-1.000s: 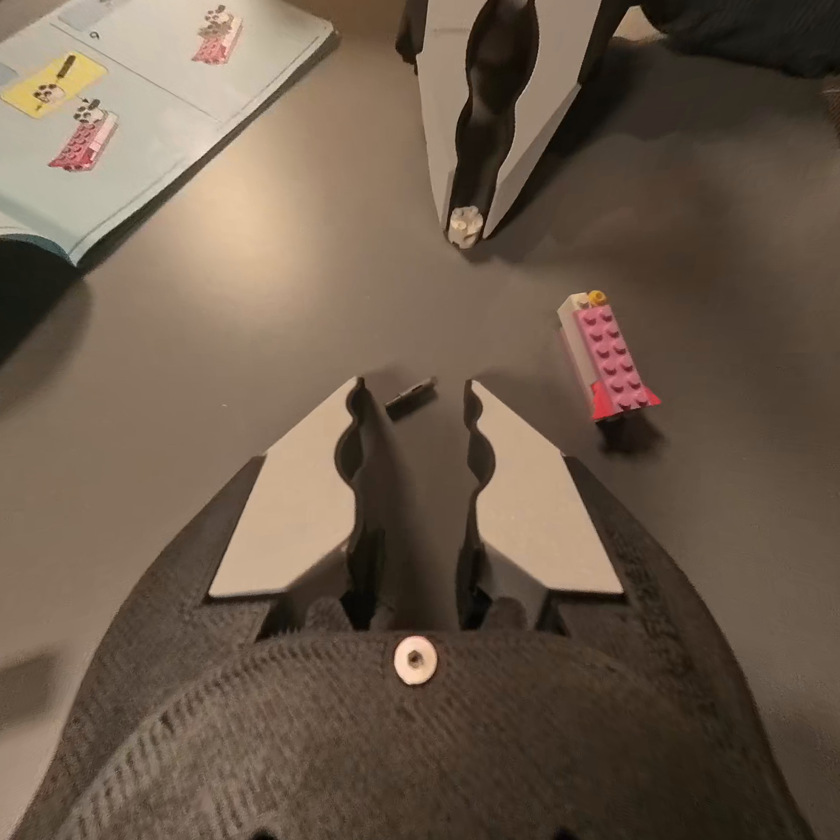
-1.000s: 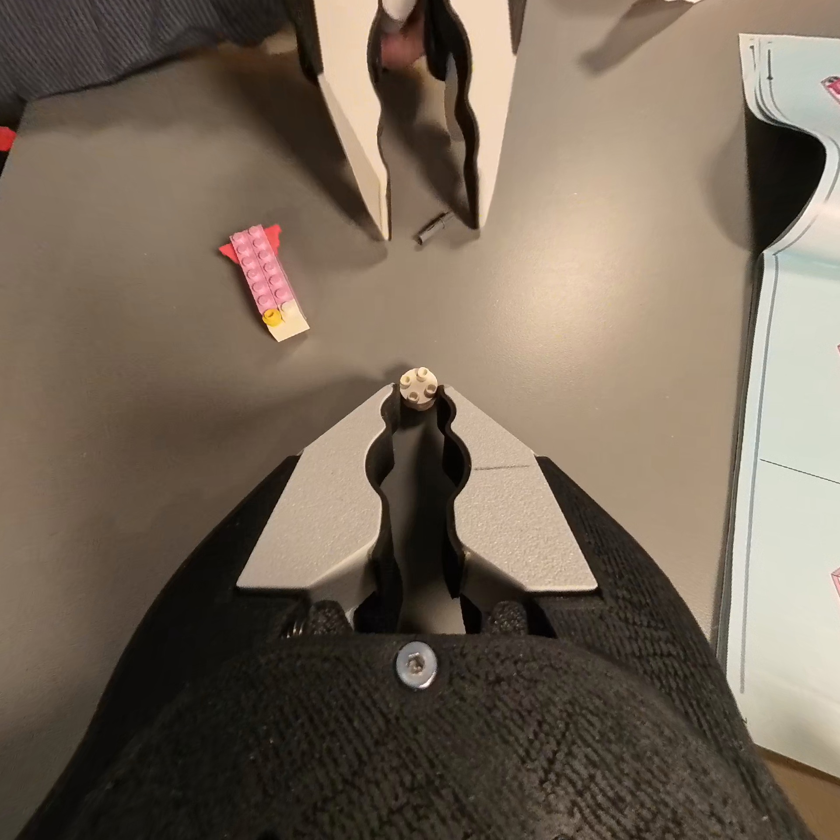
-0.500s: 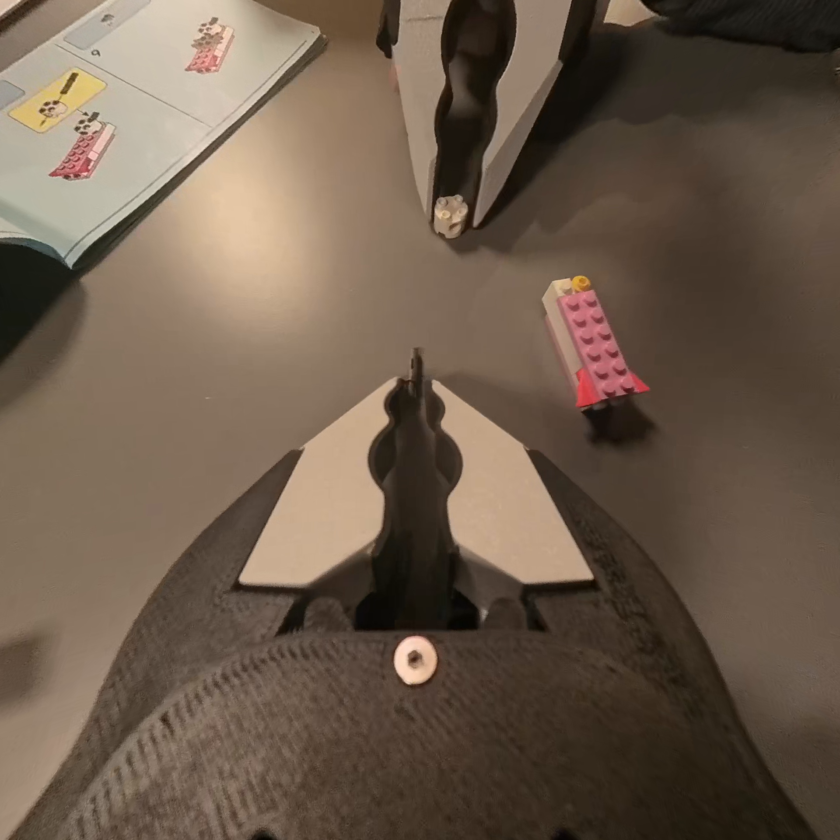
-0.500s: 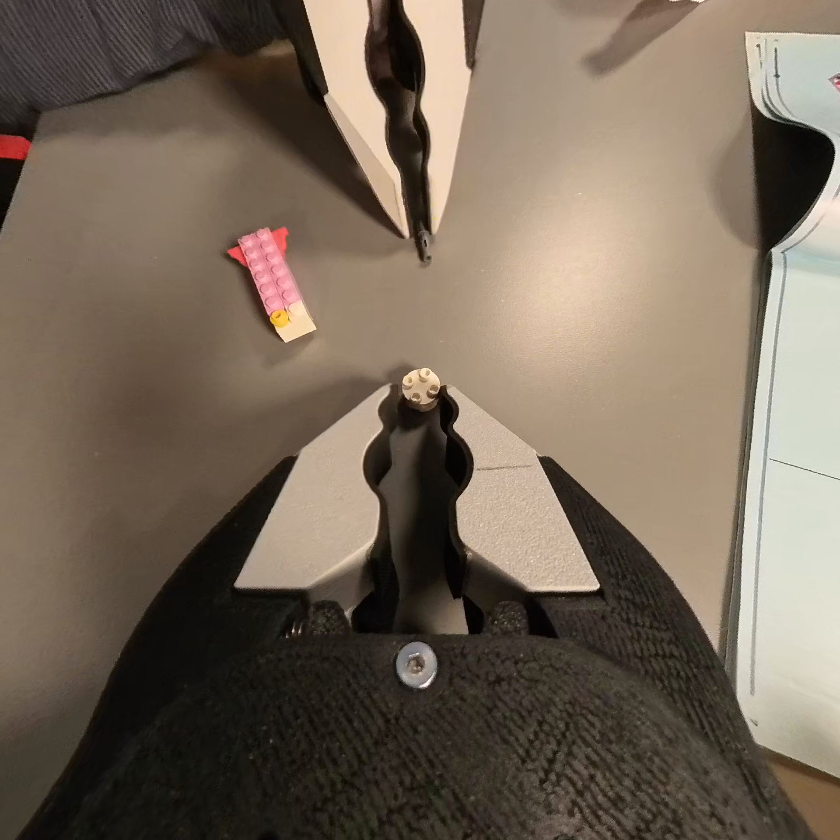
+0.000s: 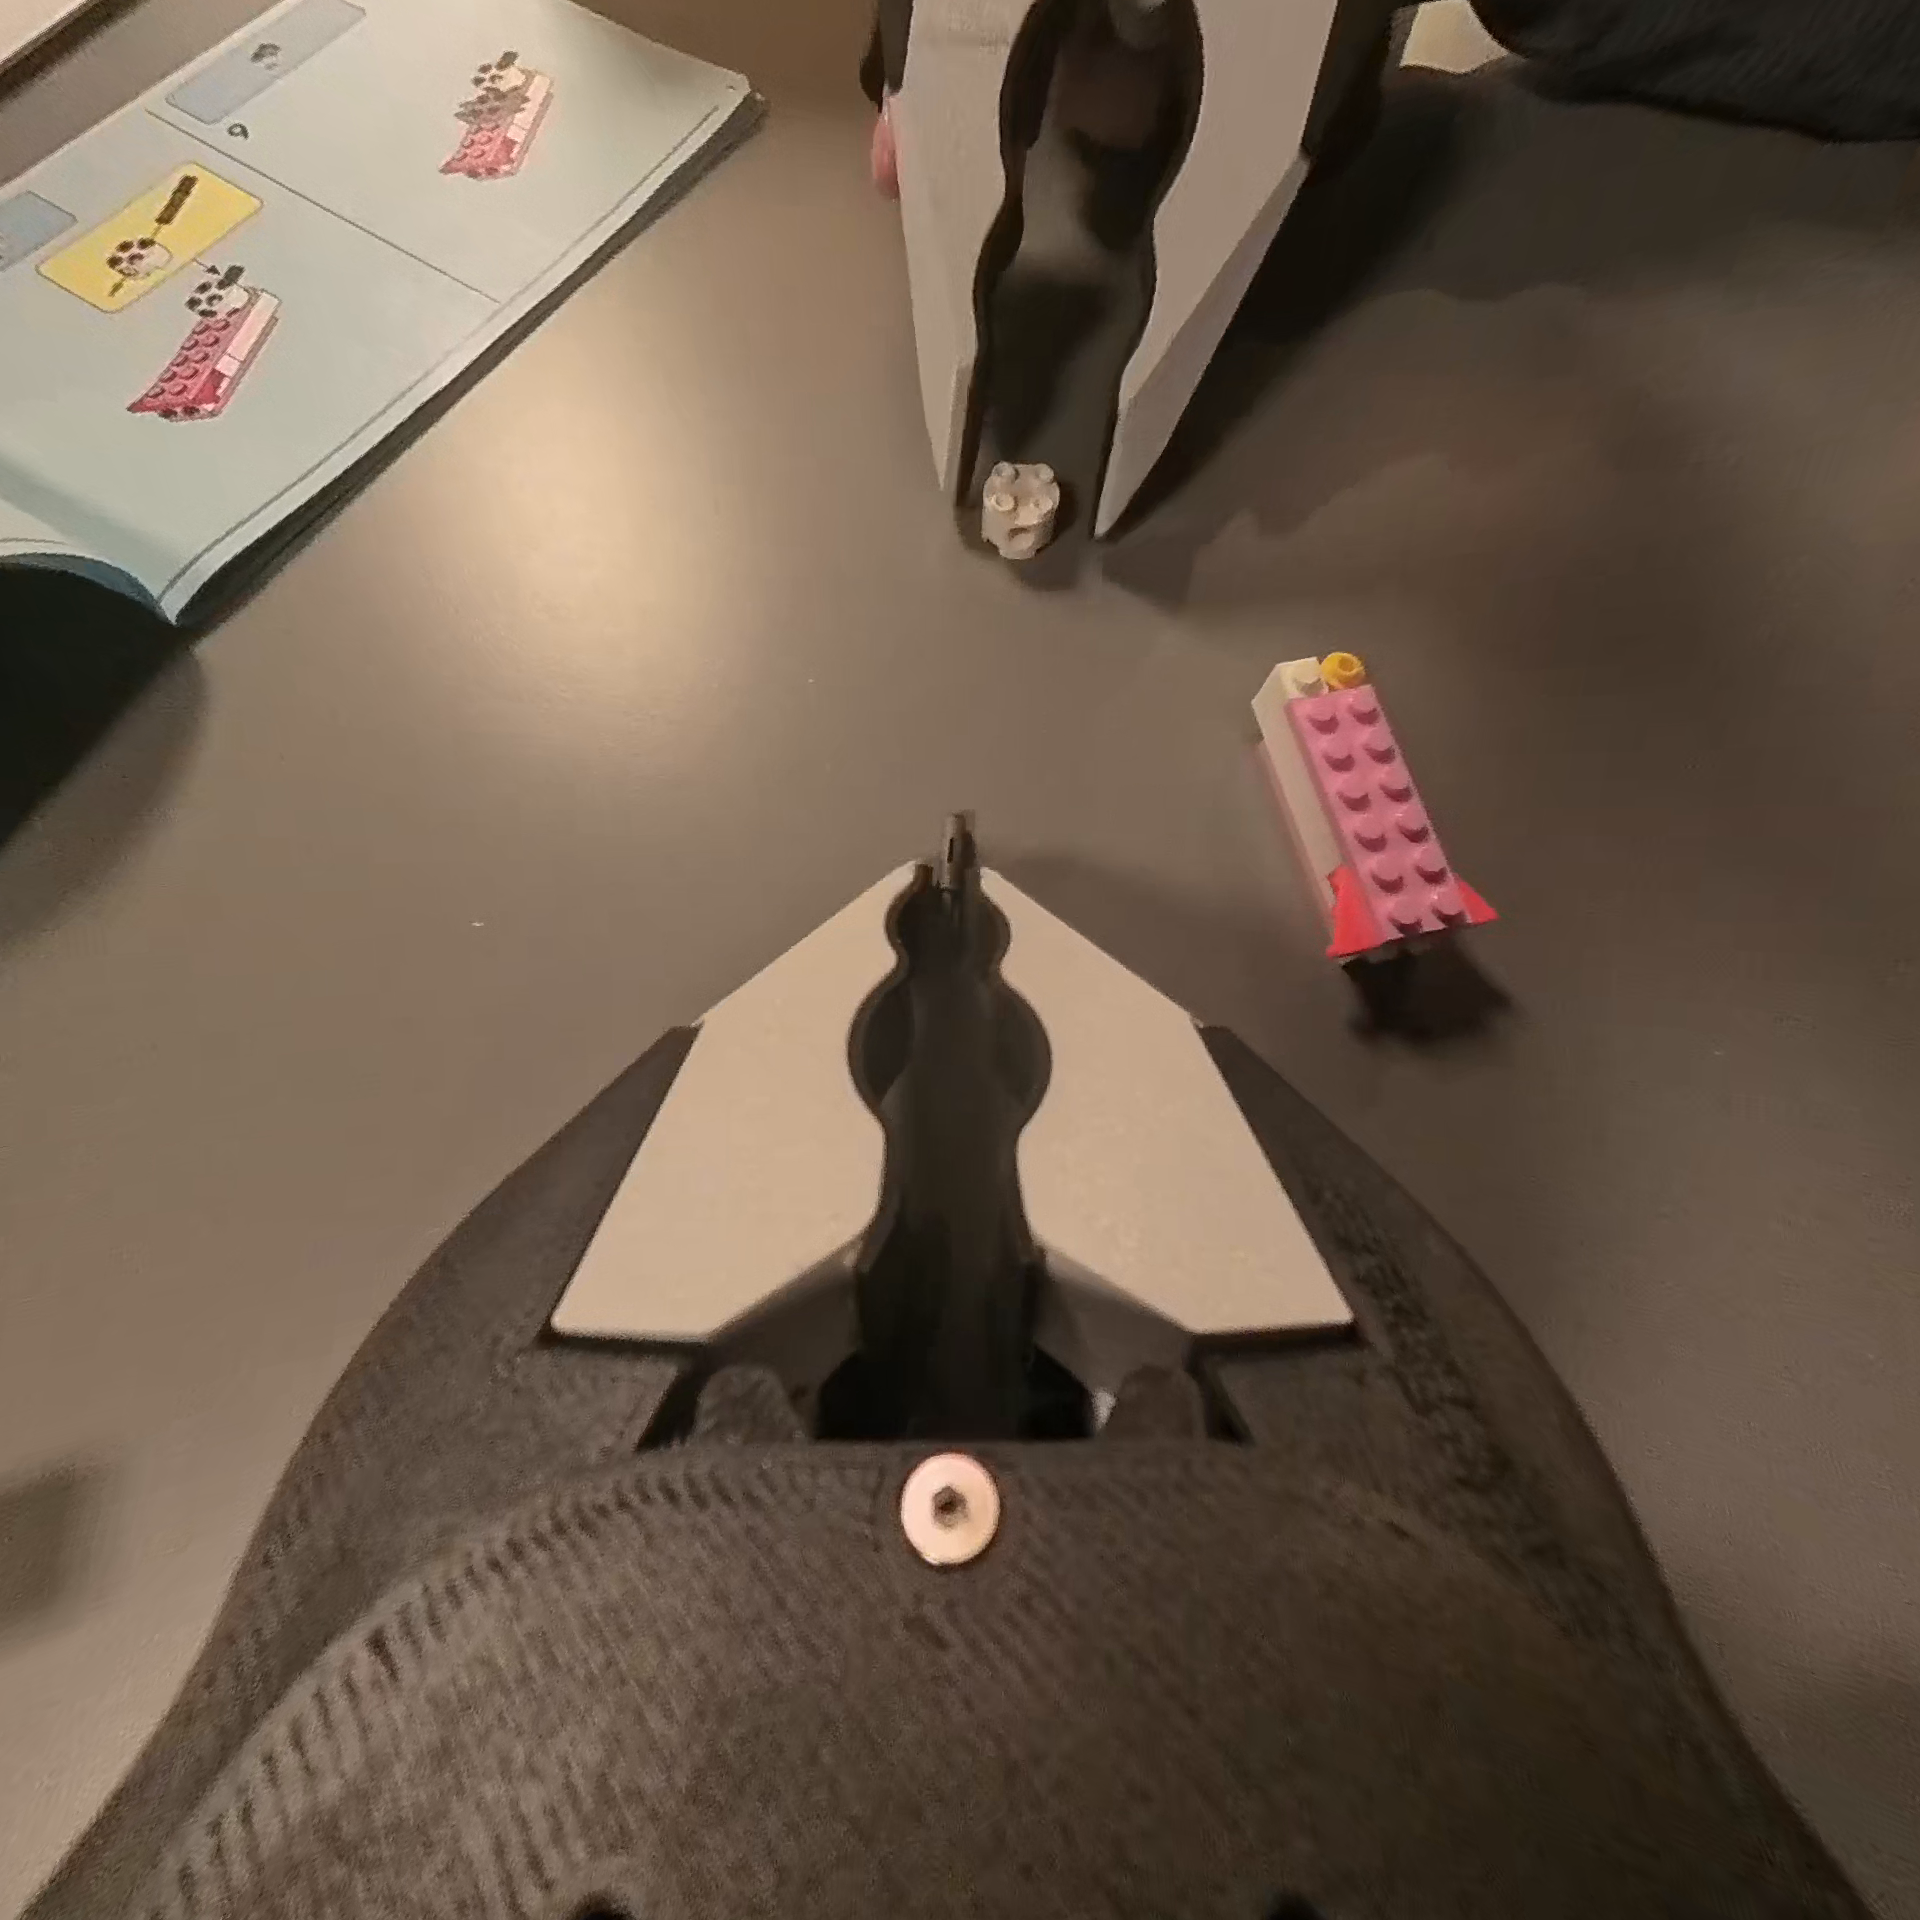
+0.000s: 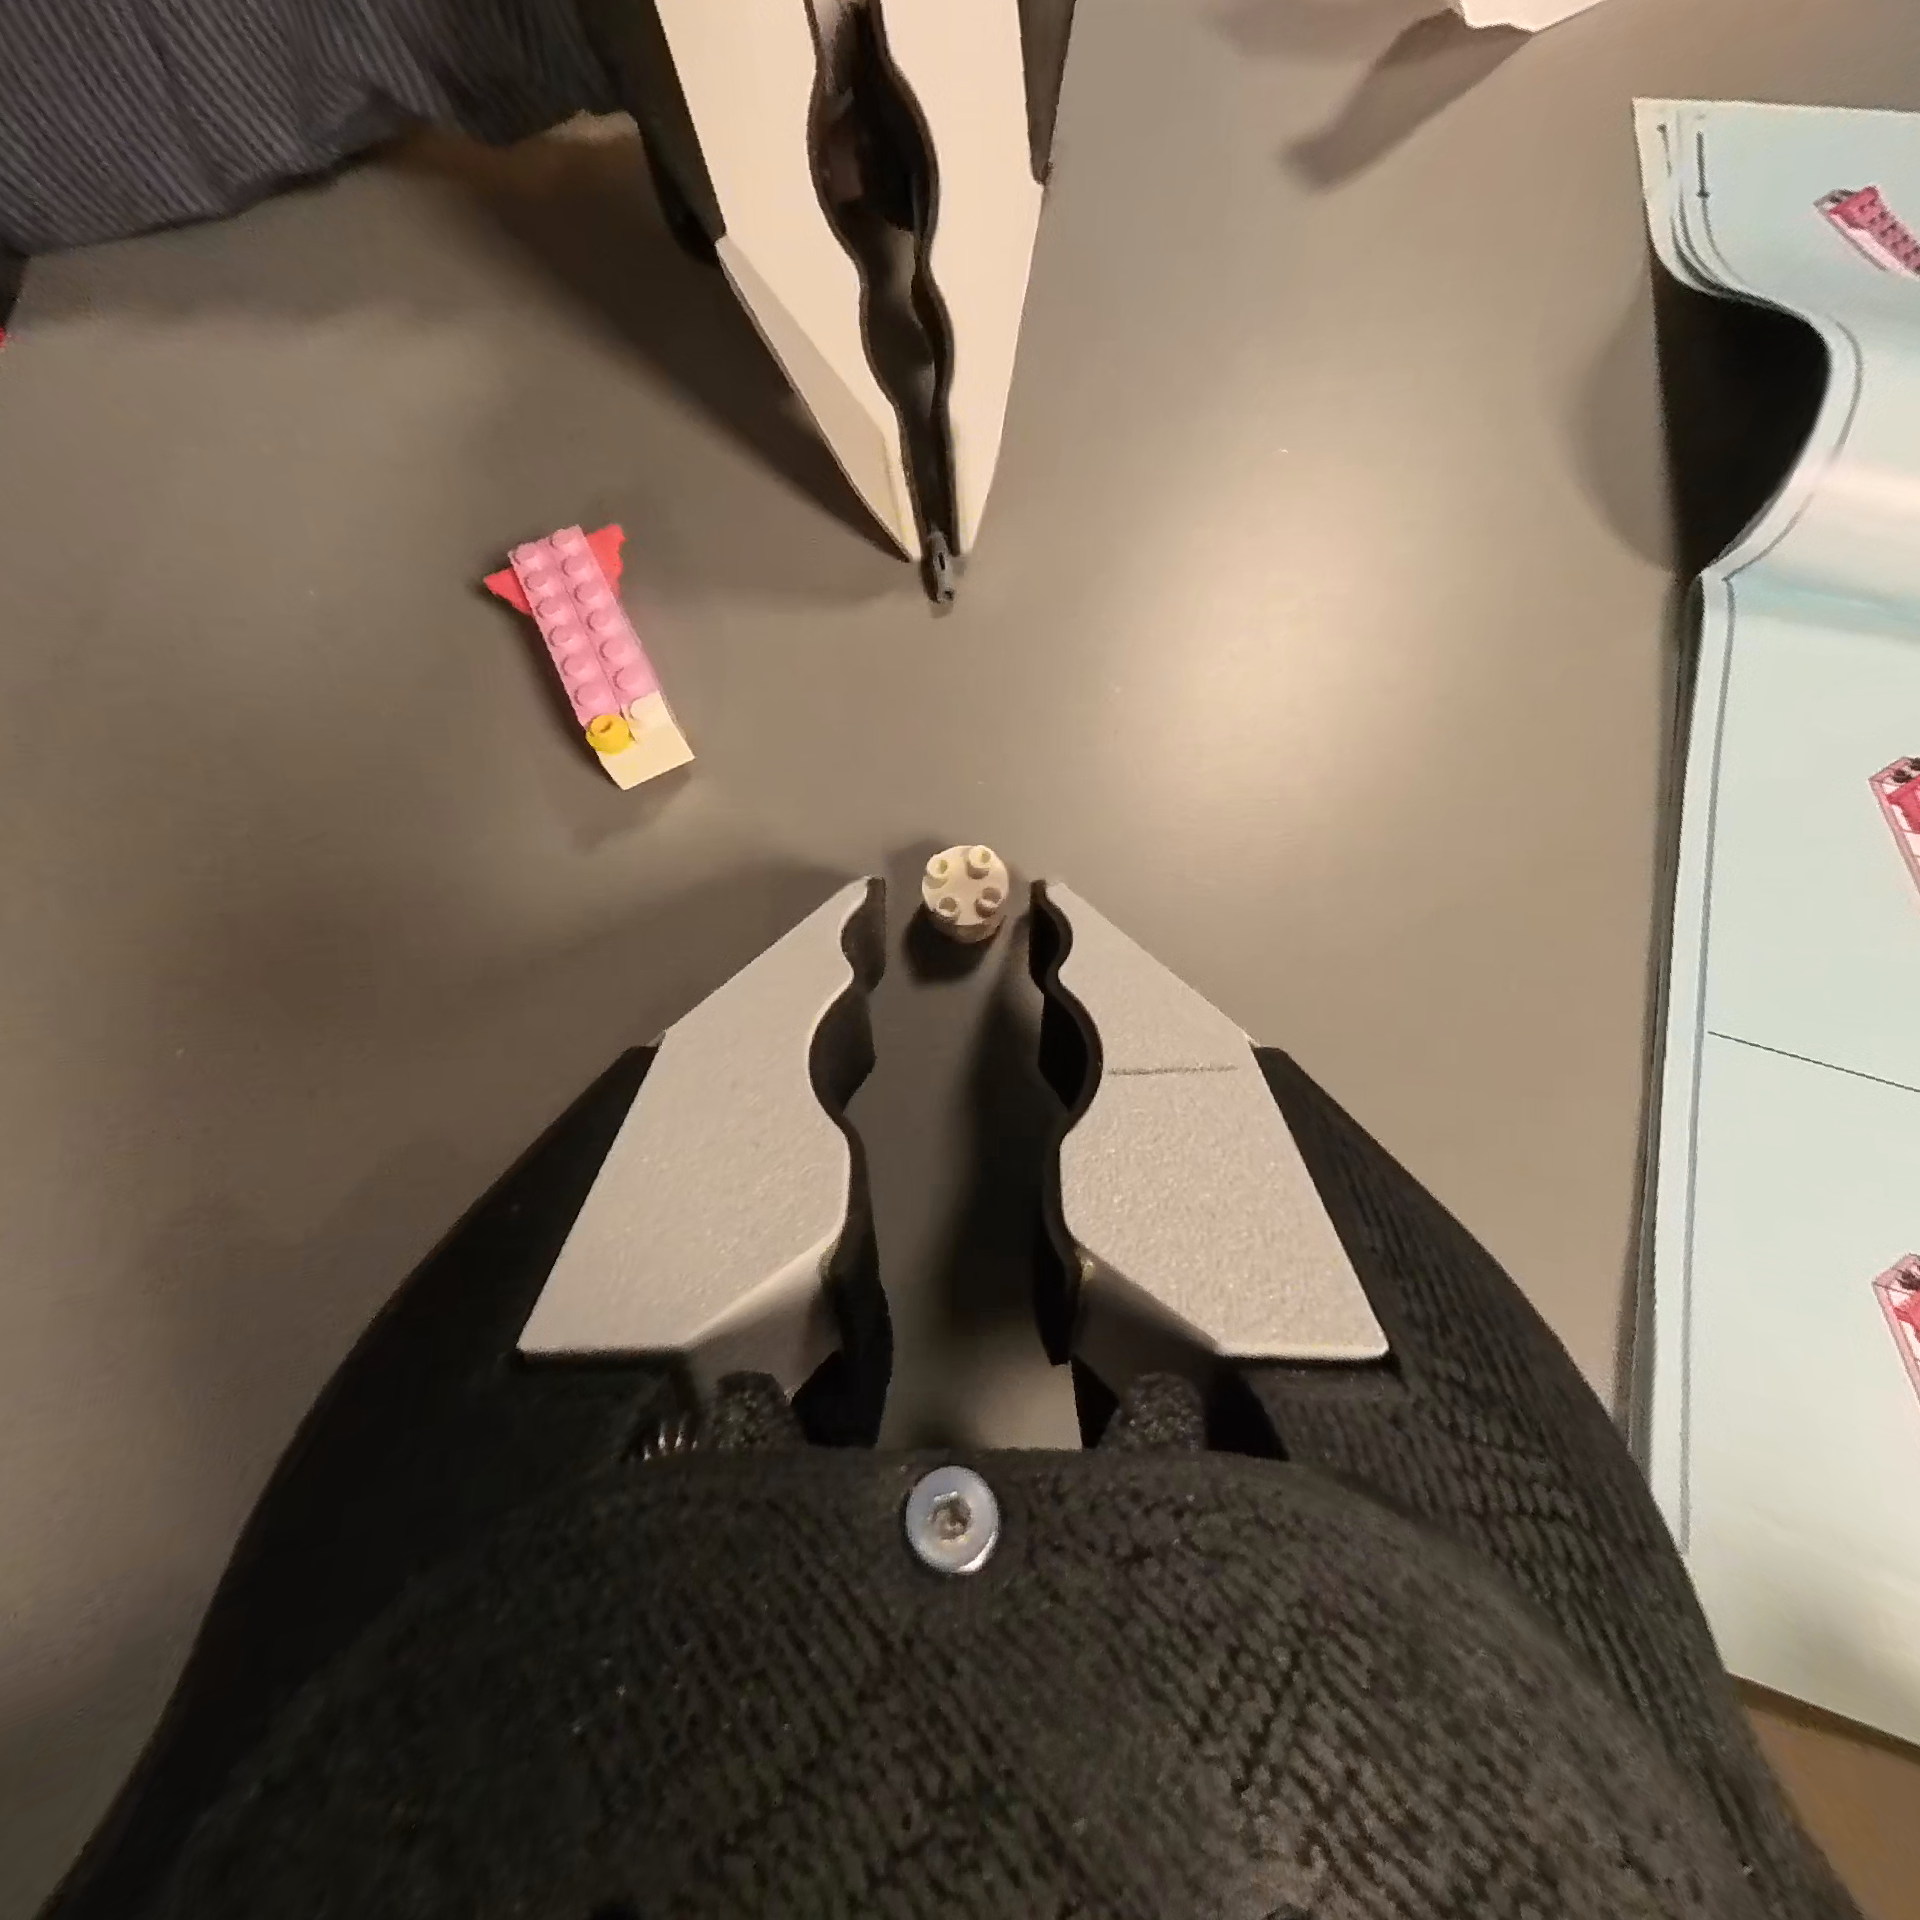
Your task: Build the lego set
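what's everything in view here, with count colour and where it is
round studded brick: 1, cream, standing on the table between the right gripper's fingers, gap on each side
small pin: 1, dark grey, sticking out from the left gripper's tips
brick assembly: 1, pink with red, white and yellow parts, lying on the table to the left gripper's right
instruction booklet: 1, light blue, open at the table's edge
table: 1, dark grey
dark cloth: striped, at the far edge
left gripper: fingers closed on the pin
right gripper: fingers apart around the round brick
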Action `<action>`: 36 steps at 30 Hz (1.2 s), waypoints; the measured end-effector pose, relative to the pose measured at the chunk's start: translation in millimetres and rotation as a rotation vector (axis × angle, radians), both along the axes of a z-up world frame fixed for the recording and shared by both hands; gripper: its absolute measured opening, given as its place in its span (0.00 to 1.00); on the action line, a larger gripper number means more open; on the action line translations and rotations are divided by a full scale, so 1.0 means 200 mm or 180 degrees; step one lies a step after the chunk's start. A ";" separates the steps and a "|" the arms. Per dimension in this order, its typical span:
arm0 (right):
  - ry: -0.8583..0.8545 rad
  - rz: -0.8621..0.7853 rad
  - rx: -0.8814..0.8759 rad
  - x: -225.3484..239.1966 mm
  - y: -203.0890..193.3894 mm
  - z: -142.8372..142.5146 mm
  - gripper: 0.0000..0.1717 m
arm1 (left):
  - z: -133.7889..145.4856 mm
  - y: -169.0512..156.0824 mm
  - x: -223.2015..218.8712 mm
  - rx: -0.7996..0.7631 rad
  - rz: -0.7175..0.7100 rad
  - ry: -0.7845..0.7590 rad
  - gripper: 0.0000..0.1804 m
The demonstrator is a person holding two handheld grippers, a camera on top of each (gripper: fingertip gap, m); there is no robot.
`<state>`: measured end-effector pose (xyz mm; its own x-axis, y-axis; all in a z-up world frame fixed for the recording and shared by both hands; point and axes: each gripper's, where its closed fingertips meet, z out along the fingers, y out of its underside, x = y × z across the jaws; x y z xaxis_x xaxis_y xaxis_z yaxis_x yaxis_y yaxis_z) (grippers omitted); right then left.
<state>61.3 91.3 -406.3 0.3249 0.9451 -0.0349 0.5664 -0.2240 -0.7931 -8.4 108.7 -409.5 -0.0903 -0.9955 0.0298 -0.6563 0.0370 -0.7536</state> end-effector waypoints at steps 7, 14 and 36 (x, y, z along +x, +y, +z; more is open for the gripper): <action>-0.0028 -0.0021 -0.0002 0.00 0.01 -0.01 0.10 | 0.00 0.00 0.00 -0.0034 0.0015 0.0003 0.03; -0.0017 0.0165 0.0515 -0.05 -0.01 0.04 0.08 | 0.05 -0.05 0.06 0.0203 -0.0111 -0.0231 0.02; 0.0217 0.0163 0.1057 -0.15 0.00 0.14 0.08 | 0.16 -0.08 0.17 0.0663 -0.0062 -0.0522 0.02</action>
<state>31.7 92.2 -379.1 0.2843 0.9235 0.2574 0.5135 0.0801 -0.8544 24.6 92.1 -377.2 -0.0962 -0.9766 -0.1923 -0.5236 0.2140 -0.8246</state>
